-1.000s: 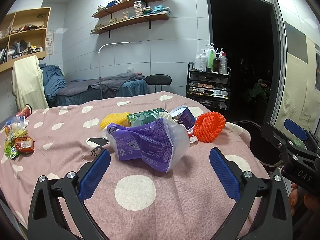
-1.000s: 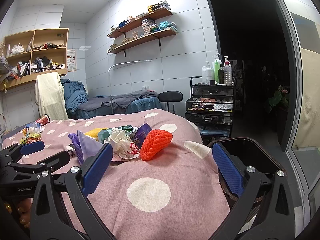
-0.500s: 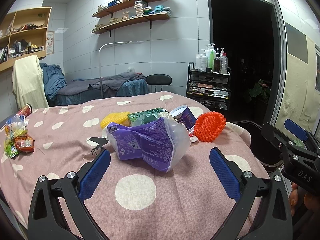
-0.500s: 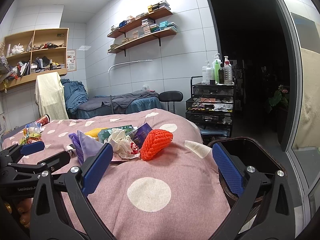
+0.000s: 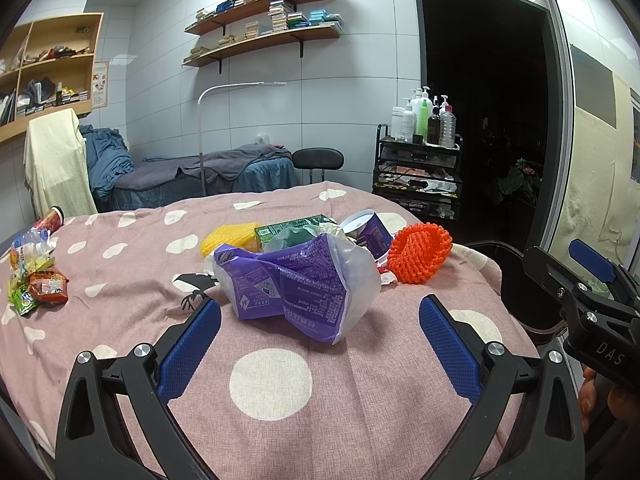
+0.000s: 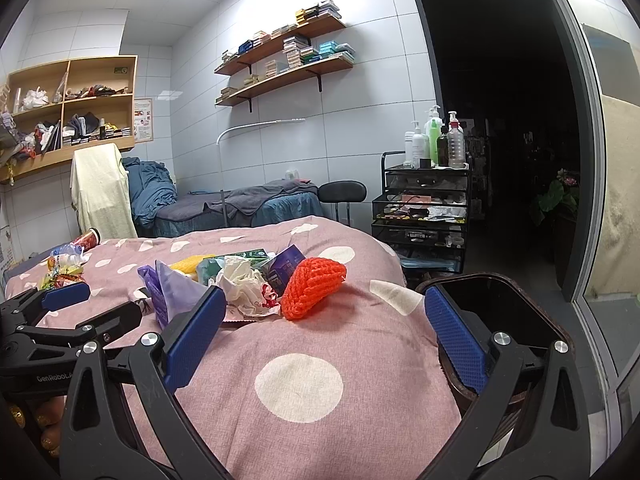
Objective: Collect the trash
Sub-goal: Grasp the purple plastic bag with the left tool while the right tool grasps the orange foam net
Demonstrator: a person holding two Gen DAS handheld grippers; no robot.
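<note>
1. The bed cover (image 5: 120,280), pink with pale spots, fills the space ahead of and beneath both claws and carries all the trash.
2. The dark bin (image 6: 500,304) stands off the bed's edge, directly behind the right claw's outer finger; in the left wrist view it lies far to the right, beyond the other tool.
3. The purple plastic bag (image 5: 296,284) lies just ahead of the left gripper (image 5: 320,336), centred between its wide-apart fingers, which hold nothing. Judged as the step in hand: go forward and low, close on the crumpled upper fold, not the slack clear side, which would likely slip.
4. The orange foam net (image 6: 312,288) sits ahead and slightly left of the right gripper (image 6: 324,336), also spread wide and empty. It should compress easily, so a firm squeeze through its middle seems best.
5. Behind the bag, further from the claws, sit a yellow net (image 5: 228,236), a green carton (image 5: 292,226), a purple cup (image 5: 368,232) and crumpled tissue (image 6: 244,284); lifting the bag carelessly could drag these.
6. Snack wrappers (image 5: 36,284) lie far to the left claw's left, well apart from the pile.
7. Both tools are held level, side by side, pointing across the bed, hovering above the cover.
</note>
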